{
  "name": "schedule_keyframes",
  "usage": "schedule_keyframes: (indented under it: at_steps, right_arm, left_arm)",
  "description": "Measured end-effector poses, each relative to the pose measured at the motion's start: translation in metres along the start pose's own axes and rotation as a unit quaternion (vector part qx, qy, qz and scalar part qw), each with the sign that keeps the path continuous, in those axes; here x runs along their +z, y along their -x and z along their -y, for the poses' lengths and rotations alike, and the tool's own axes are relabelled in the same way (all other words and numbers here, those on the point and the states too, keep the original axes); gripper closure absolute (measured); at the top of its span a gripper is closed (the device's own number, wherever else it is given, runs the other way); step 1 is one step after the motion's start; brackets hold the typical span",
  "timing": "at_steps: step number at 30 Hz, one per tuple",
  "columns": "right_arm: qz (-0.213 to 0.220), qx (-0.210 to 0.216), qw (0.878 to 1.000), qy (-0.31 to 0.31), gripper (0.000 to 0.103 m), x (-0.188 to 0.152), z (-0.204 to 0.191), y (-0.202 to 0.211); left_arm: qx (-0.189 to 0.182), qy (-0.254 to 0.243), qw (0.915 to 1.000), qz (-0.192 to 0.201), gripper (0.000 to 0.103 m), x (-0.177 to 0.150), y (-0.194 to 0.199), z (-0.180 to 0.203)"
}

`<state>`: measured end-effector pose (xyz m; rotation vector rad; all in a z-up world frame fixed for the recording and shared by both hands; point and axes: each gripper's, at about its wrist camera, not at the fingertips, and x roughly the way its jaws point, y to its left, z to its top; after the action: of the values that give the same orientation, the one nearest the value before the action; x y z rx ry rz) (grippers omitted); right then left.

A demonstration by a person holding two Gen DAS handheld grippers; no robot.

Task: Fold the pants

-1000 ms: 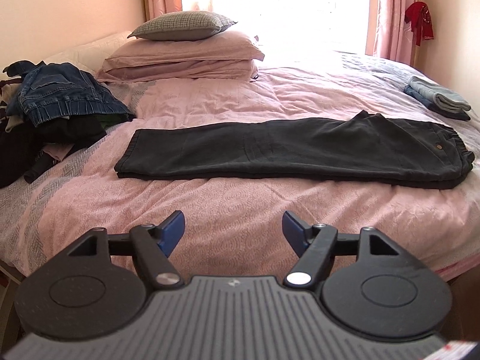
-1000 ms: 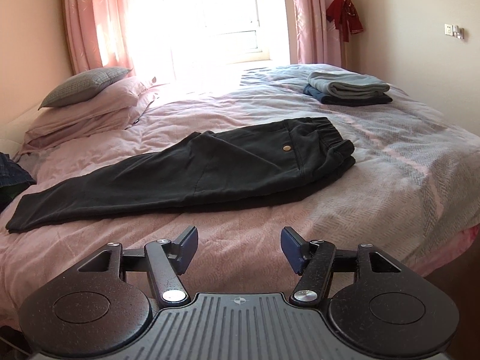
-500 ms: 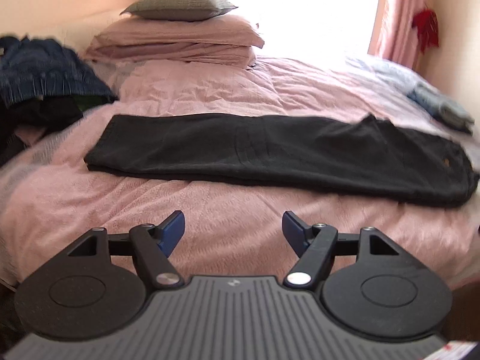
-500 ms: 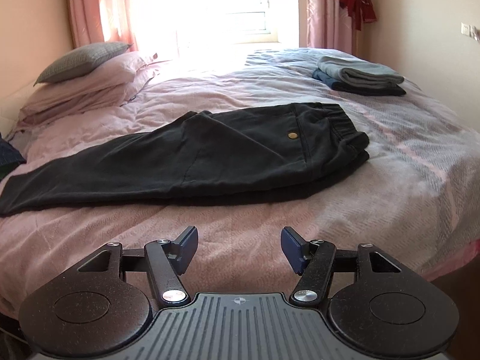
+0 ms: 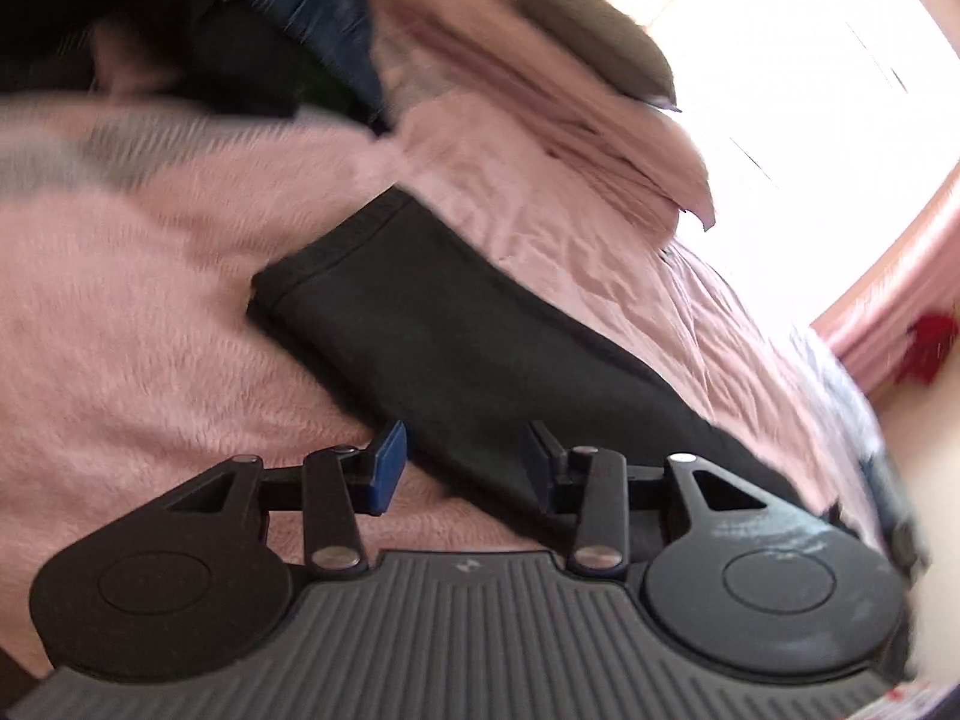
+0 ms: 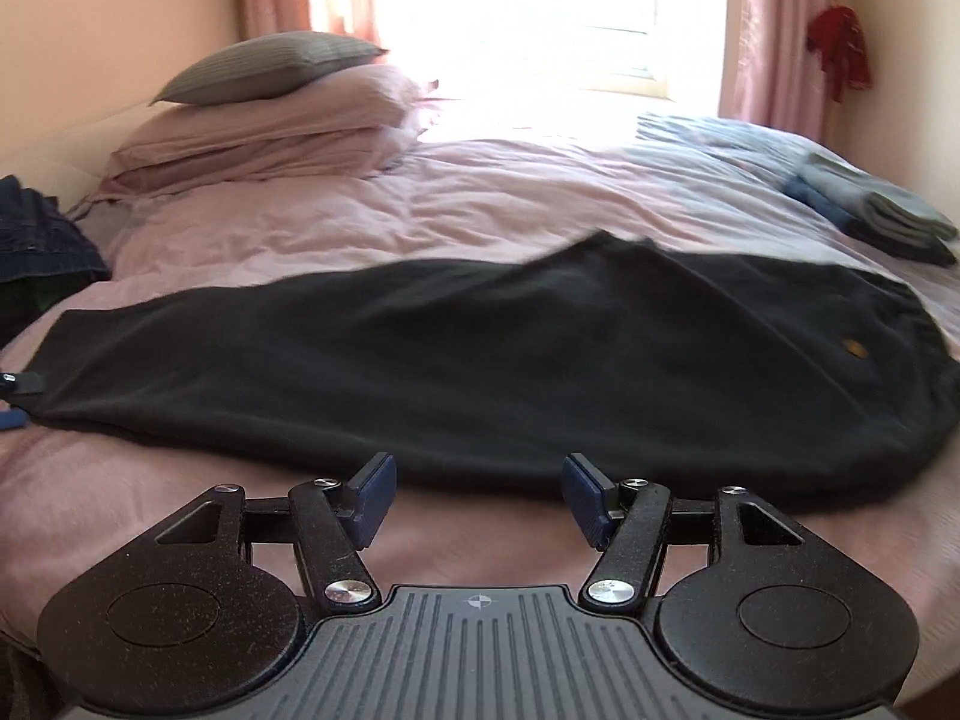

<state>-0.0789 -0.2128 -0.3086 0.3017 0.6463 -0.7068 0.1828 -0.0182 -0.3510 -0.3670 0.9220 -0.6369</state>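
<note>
Black pants [image 6: 480, 360] lie flat across the pink bed, folded lengthwise, leg hems at the left and waistband with a small brass button at the right. My right gripper [image 6: 477, 495] stands open just short of the pants' near edge, around the middle of their length. In the tilted, blurred left wrist view the pants [image 5: 480, 354] run diagonally, hem end at upper left. My left gripper [image 5: 465, 471] is open, low over the near edge of the leg close to the hems. The left gripper's fingertips [image 6: 12, 402] also peek in at the far left of the right wrist view.
Stacked pink pillows with a grey one on top [image 6: 270, 108] sit at the head of the bed. A heap of denim and dark clothes [image 5: 198, 18] lies at the left. Folded grey and blue garments [image 6: 876, 216] rest at the far right. Pink bedspread [image 6: 420, 204] stretches beyond the pants.
Both grippers have moved forward and down toward the pants. The left one has swung to the hem end and tilted hard; the right one has closed in on the near edge.
</note>
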Motion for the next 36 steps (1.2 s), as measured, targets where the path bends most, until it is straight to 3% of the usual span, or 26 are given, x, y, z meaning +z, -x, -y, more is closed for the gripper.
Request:
schedule_keyframes:
  at_steps: [4,10,17,23,28,31,36]
  right_arm:
    - [0.010,0.031,0.999,0.034,0.044,0.006,-0.043,-0.028]
    - [0.016,0.042,0.995,0.090,0.035,0.006,-0.106,-0.074]
    - [0.017,0.015,0.984,0.176,0.032,0.027,-0.142,-0.123]
    - [0.027,-0.031,0.980,0.196,0.029,0.071,-0.143,-0.181]
    - [-0.021,0.011,0.989,0.148,0.028,0.100,-0.129,-0.220]
    - [-0.021,0.023,0.987,0.160,0.028,0.093,-0.125,-0.205]
    - [-0.009,0.030,0.978,0.204,0.028,0.050,-0.128,-0.148]
  left_arm:
    - [-0.033,0.097,0.9946,-0.016,0.060,-0.004,-0.019,-0.030]
    - [-0.076,0.153,0.9852,-0.003,0.050,0.007,-0.033,-0.047]
    - [-0.063,0.129,0.9896,0.003,0.050,0.009,-0.043,-0.039]
    - [-0.062,0.113,0.9917,0.003,0.051,0.008,-0.044,-0.038]
    - [-0.060,0.101,0.9930,0.000,0.056,0.010,-0.049,-0.040]
    - [-0.060,0.100,0.9932,-0.001,0.057,0.010,-0.049,-0.040]
    - [-0.060,0.081,0.9949,-0.001,0.058,0.008,-0.043,-0.039]
